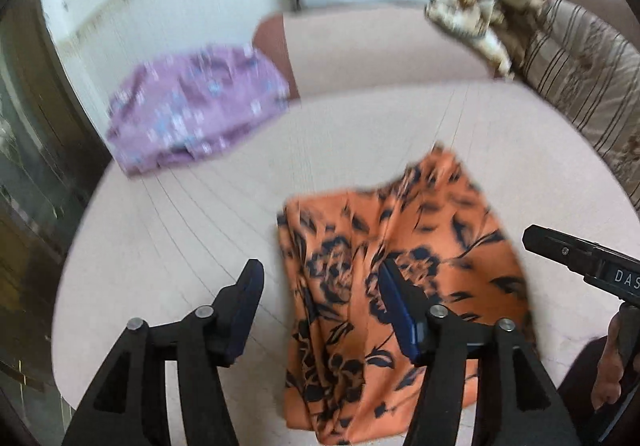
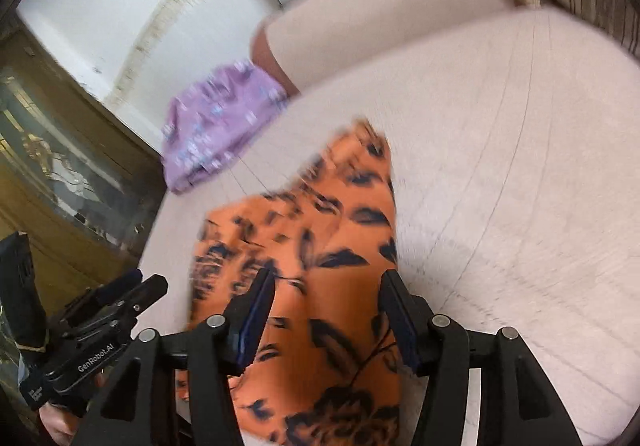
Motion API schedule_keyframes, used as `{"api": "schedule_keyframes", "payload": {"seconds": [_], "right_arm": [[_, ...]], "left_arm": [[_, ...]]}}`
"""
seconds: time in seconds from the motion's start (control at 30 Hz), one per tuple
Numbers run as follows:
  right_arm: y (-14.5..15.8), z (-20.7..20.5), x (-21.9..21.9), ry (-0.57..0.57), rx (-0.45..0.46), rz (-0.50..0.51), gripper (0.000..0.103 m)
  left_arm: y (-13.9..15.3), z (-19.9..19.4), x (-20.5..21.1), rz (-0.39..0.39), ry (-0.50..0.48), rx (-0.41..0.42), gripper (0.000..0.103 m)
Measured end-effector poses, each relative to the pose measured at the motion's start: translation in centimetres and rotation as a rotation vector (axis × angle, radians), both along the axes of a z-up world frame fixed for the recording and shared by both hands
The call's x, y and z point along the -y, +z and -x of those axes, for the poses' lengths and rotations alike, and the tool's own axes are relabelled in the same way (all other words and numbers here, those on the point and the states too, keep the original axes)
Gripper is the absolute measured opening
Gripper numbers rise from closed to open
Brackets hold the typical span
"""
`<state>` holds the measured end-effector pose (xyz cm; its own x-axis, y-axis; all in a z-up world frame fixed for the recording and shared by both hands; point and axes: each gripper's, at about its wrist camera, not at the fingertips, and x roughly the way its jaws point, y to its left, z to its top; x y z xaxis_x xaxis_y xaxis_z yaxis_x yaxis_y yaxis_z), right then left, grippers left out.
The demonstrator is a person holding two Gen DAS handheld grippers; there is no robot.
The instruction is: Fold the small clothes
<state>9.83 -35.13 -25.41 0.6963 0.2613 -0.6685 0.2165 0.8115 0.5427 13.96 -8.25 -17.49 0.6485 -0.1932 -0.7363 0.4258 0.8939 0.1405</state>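
Both jaws spread and empty, the left gripper (image 1: pixel 320 302) and right gripper (image 2: pixel 328 310) hang above the orange floral garment (image 1: pixel 400 270) lying lengthwise on the pink bed (image 1: pixel 180 238), the right more squarely over it

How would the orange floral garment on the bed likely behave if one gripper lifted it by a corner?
The orange floral garment would probably hang limp and unfold: it lies in soft creases. It looks thin, so likely light. Pushed, it would probably bunch rather than slide across the pink bed cover.
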Motion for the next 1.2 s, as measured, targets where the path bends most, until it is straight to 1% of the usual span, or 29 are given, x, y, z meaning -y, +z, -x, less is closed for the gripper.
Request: {"api": "schedule_keyframes", "payload": {"seconds": [0.03, 0.07, 0.17, 0.27, 0.37, 0.5, 0.8, 0.83, 0.9, 0.93, 1.03, 1.1, 1.2], "right_arm": [[1.1, 0.6, 0.0, -0.006, 0.021, 0.017, 0.059], [2.3, 1.1, -0.1, -0.011, 0.047, 0.037, 0.059], [6.4, 3.3, -1.3, 0.0, 0.132, 0.097, 0.059], [9.3, 5.0, -2.6, 0.017, 0.186, 0.145, 0.059], [11.5, 7.0, -3.6, 0.013, 0.217, 0.198, 0.059], [13.2, 8.0, -4.4, 0.006, 0.244, 0.231, 0.059], [16.2, 10.9, -5.5, -0.001, 0.299, 0.28, 0.059], [16.5, 11.1, -5.6, -0.001, 0.306, 0.283, 0.059], [17.2, 11.7, -6.0, -0.004, 0.321, 0.297, 0.059], [17.6, 11.9, -6.2, -0.004, 0.326, 0.306, 0.059], [18.5, 12.6, -7.0, -0.007, 0.338, 0.332, 0.06], [18.9, 12.9, -7.6, -0.006, 0.34, 0.348, 0.061], [19.3, 13.1, -8.5, -0.001, 0.342, 0.37, 0.061]], "left_arm": [[1.5, 1.2, -0.1, 0.012, -0.008, 0.038, 0.062], [2.3, 1.3, 0.3, 0.017, -0.012, 0.058, 0.063], [5.0, 3.0, 0.3, 0.037, -0.03, 0.117, 0.063], [7.0, 4.8, 0.4, 0.059, -0.041, 0.16, 0.063], [8.5, 5.8, 0.5, 0.08, -0.048, 0.198, 0.064], [10.3, 7.6, 0.3, 0.096, -0.049, 0.251, 0.064], [13.0, 9.6, -0.6, 0.119, -0.027, 0.313, 0.065], [13.1, 9.7, -0.7, 0.119, -0.022, 0.318, 0.066], [13.5, 10.0, -1.0, 0.118, -0.004, 0.337, 0.082], [13.7, 10.2, -1.2, 0.118, 0.008, 0.351, 0.085], [14.3, 10.5, -1.8, 0.121, 0.033, 0.368, 0.086], [14.5, 10.5, -2.2, 0.123, 0.049, 0.36, 0.089], [14.9, 10.5, -2.7, 0.132, 0.067, 0.344, 0.089]]}}
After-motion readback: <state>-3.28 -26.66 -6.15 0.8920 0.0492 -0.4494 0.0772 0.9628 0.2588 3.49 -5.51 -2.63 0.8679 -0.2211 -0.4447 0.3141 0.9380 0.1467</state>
